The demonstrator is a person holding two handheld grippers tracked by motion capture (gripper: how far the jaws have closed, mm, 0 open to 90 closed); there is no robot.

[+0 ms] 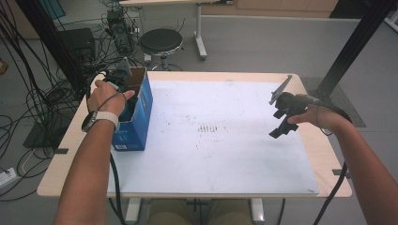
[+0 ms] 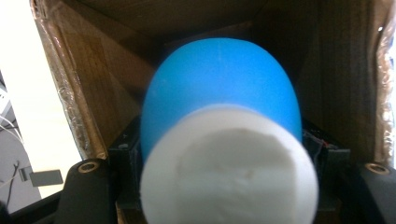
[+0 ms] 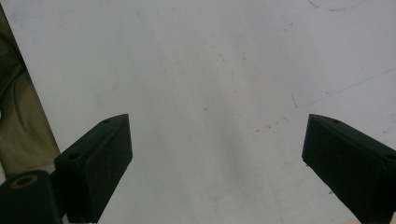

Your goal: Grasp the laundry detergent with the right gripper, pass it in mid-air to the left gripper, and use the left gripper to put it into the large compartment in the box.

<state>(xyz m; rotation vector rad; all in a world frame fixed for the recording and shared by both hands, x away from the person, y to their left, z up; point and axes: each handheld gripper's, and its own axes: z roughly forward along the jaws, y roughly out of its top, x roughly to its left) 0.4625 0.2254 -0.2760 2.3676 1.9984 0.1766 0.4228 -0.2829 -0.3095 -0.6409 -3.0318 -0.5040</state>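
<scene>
Left gripper (image 1: pixel 123 89), at the upper left of the high view, is sunk into the open top of a blue cardboard box (image 1: pixel 139 117) that stands at the left edge of the white table mat (image 1: pixel 211 140), with the person's left hand (image 1: pixel 109 96) wrapped over it. In the left gripper view a blue egg-shaped object with a white end (image 2: pixel 224 140) sits at the centre of the frame between the jaws, inside the box's brown walls (image 2: pixel 107 88). The jaws are only narrowly parted, and whether the pads press on the object or have let go cannot be told, since the object hides them. Its long axis runs along the jaws' line of sight: the white flat end faces the camera and the rounded blue end points deeper into the box. If this is the drop-off, the sound way is probably to widen the jaws fully before lifting, then pull straight up along the box opening so that neither a jaw nor the trailing cable drags the object or tips the box. Right gripper (image 1: pixel 283 123), at the right of the high view, hovers over the mat with its jaws wide apart and nothing between them, well away from the box.
</scene>
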